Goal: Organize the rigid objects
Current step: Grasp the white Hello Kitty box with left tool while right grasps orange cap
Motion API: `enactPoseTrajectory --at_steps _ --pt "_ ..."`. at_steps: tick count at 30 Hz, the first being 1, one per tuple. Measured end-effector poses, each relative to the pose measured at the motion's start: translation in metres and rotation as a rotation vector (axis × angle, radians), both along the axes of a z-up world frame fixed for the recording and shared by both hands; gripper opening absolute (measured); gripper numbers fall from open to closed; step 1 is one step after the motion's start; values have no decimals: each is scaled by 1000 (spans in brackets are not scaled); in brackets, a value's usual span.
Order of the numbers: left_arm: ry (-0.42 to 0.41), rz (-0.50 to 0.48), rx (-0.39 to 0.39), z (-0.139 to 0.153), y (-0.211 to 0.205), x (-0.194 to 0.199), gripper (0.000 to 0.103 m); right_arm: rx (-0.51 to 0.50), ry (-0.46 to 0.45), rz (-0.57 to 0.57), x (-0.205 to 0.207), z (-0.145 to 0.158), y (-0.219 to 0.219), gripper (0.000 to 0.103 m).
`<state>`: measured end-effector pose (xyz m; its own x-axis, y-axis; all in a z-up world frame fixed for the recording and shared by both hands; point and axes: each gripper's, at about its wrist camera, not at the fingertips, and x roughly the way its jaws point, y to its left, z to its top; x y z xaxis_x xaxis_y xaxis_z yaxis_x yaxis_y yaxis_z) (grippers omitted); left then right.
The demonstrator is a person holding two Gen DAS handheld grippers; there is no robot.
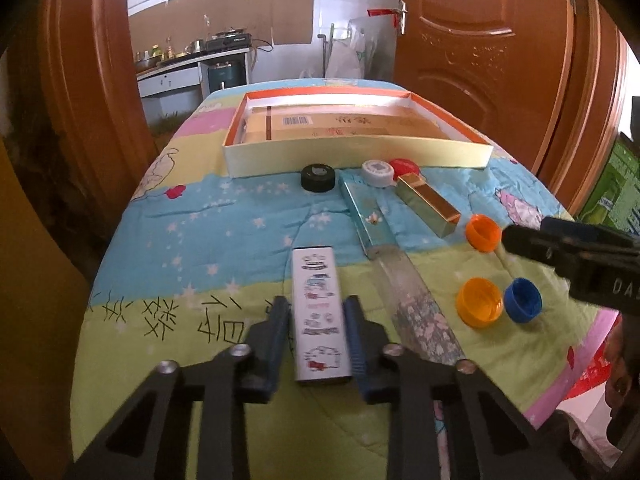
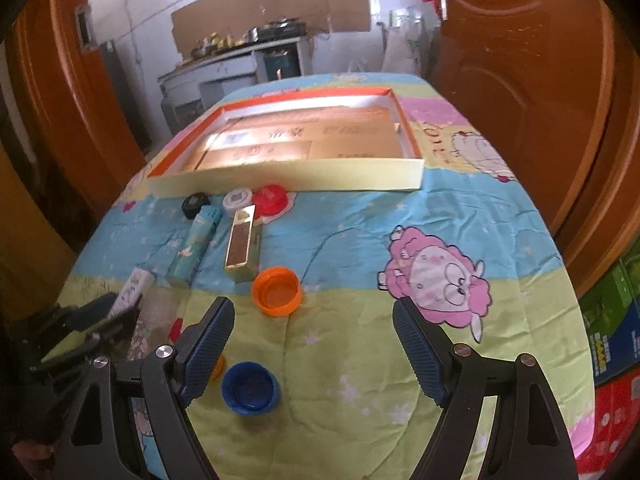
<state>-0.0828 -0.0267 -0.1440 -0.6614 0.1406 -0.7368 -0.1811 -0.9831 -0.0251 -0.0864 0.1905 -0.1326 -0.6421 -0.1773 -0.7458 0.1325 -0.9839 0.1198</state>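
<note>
A patterned quilt in blue, green and pink (image 1: 192, 240) covers the table and serves as the work surface. At upper centre of both views sits the shallow rectangular cardboard tray with an orange rim and cream walls (image 1: 352, 154), lined with flat brown card; it looks like the place the loose pieces are meant to go. In the left wrist view the left gripper (image 1: 318, 312) at lower centre pinches the white slim rectangular box with cartoon printing (image 1: 320, 312) across its narrow width, pads on both long sides, likely because that span fits the jaws. The box lies flat, its long axis running from the frame's bottom up toward the tray. In the right wrist view the right gripper (image 2: 314, 320) hangs with jaws spread wide and empty over the quilt, the blue plastic bottle cap (image 2: 250, 387) just below its left finger, lying open side up, probably its next target.
</note>
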Motion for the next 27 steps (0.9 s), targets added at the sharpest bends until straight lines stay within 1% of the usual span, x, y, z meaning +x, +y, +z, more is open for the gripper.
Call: enactPoseTrajectory --at_steps 2,3,6,8,10,12,13,14,17,21,25,27 --pt "1 -1 15 0 -2 -2 27 7 -12 15 -4 -3 -3 80" --pt "1 -2 15 0 -2 -2 27 11 -16 21 -6 -4 -4 74" --pt "4 -4 0 0 0 -3 27 29 -35 43 -14 -10 -8 62" --pt "8 -3 -11 0 2 -3 27 44 -43 61 -18 -14 -13 57" --pt "7 -1 -11 0 2 -4 27 67 -39 75 -21 -15 -19 55" --pt "6 0 -6 0 1 -5 27 89 -32 89 -23 -15 -24 38" --pt "6 1 -1 0 0 -6 27 94 -31 93 -23 -15 -25 33" --pt "6 2 3 0 0 -6 27 100 -29 97 -23 -15 -26 31" --pt "5 6 13 1 -2 -5 26 100 -32 98 -23 -14 -25 31" --pt "-2 19 32 2 -3 -5 26 55 -35 87 -20 -9 -15 31" --pt "-4 37 51 7 -6 -5 26 55 -11 62 -15 2 -5 31" --pt "9 42 58 14 -7 -4 26 54 5 54 -11 10 0 31"
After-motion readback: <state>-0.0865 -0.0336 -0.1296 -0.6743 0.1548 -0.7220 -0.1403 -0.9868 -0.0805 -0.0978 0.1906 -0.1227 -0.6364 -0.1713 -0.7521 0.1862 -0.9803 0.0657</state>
